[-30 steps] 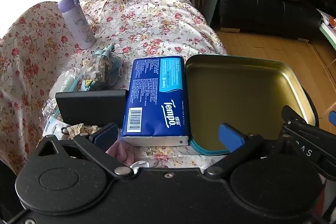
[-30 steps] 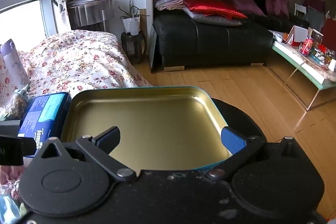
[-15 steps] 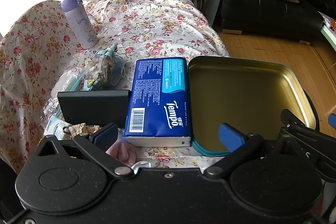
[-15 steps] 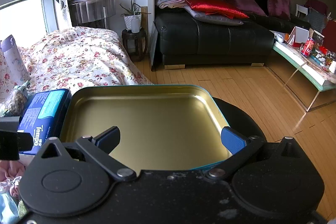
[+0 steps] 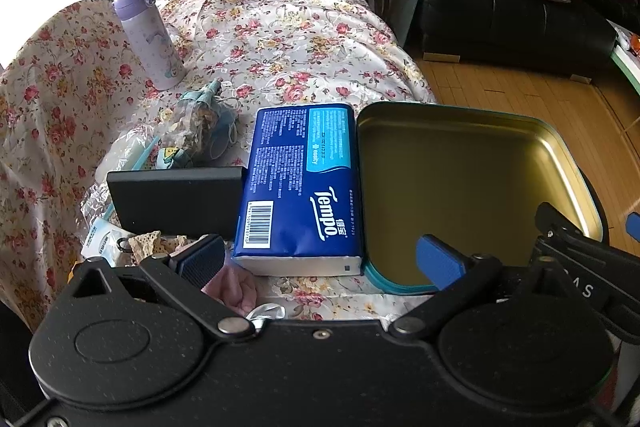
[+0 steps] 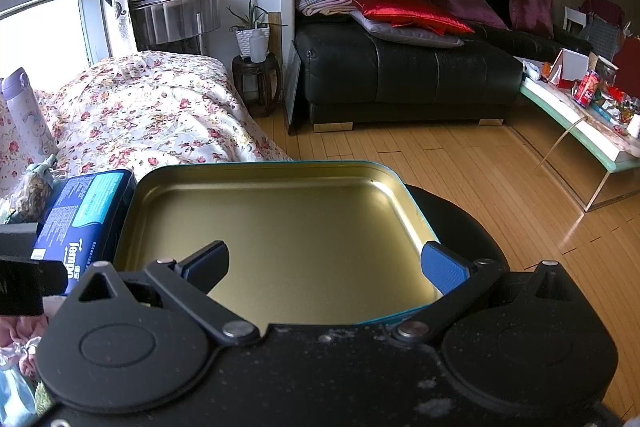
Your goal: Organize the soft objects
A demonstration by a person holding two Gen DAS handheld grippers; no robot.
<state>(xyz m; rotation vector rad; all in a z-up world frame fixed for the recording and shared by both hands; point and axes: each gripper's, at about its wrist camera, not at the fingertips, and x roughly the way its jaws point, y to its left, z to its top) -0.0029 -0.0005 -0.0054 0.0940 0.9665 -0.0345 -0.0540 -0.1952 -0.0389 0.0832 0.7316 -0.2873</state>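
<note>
L claw [image 5: 320, 259] wide open, empty, over tissue pack [image 5: 300, 187] | R claw [image 6: 326, 267] wide open, empty, above tin [image 6: 256, 223] | pack flat on floral cloth [image 5: 280, 39], touching tin's left rim | pink soft item [image 5: 236, 287] at near edge, under L claw

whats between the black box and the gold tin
The blue Tempo tissue pack lies between the black box and the tin, seen in the left wrist view.

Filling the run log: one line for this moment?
left claw open | right claw open | gold metal tin empty | blue tissue pack beside it
</note>
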